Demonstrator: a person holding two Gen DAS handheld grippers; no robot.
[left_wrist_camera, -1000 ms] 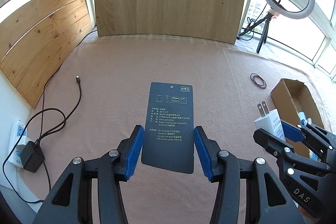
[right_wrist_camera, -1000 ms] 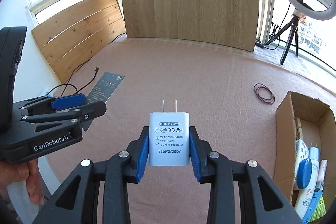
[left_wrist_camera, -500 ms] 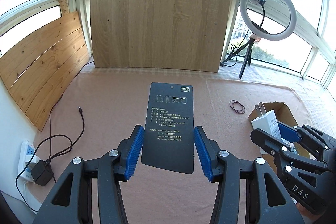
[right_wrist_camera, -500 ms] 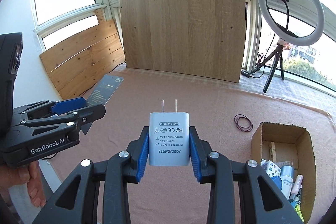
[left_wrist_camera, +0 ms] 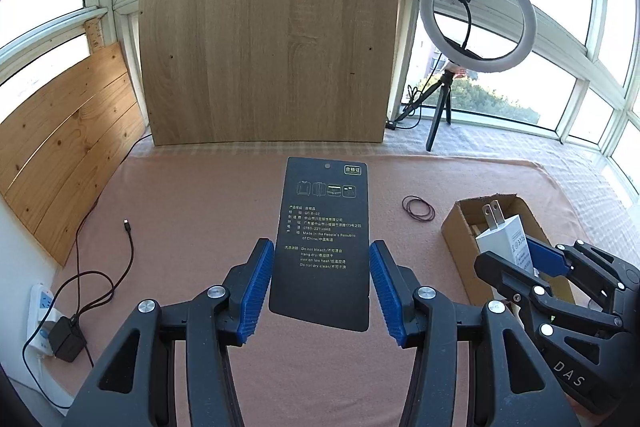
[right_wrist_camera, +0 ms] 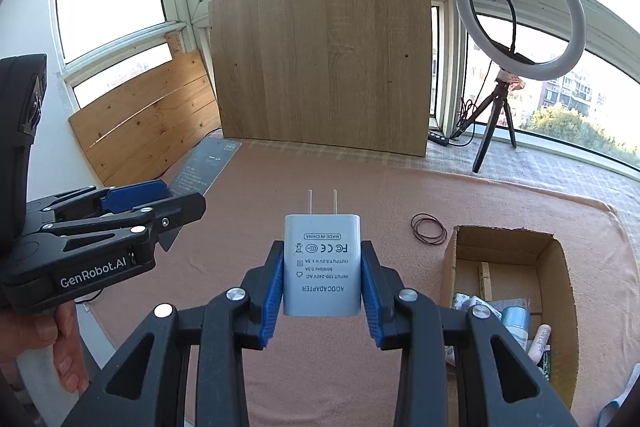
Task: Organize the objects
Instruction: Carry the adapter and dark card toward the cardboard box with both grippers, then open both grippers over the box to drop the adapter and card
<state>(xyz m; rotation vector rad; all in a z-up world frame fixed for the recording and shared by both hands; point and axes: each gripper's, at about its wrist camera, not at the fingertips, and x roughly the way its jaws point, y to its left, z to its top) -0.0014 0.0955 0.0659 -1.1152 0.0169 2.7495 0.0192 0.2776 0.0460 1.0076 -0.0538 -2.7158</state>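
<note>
My left gripper is shut on a black printed card, held up above the pink cloth. Its blue pads press on the card's two long edges. My right gripper is shut on a white AC/DC adapter, prongs pointing away from me. An open cardboard box with several small items stands on the cloth, low at the right. In the left wrist view the right gripper and the adapter hover over the box. In the right wrist view the left gripper and the card show at the left.
Dark rubber bands lie on the cloth just left of the box. A black cable runs to a power strip at the left edge. Wooden boards close the back and left. A ring light stands back right.
Both grippers have risen above the cloth with the card and the adapter still in them. The cloth and the box now look farther off. Neither grip has changed.
</note>
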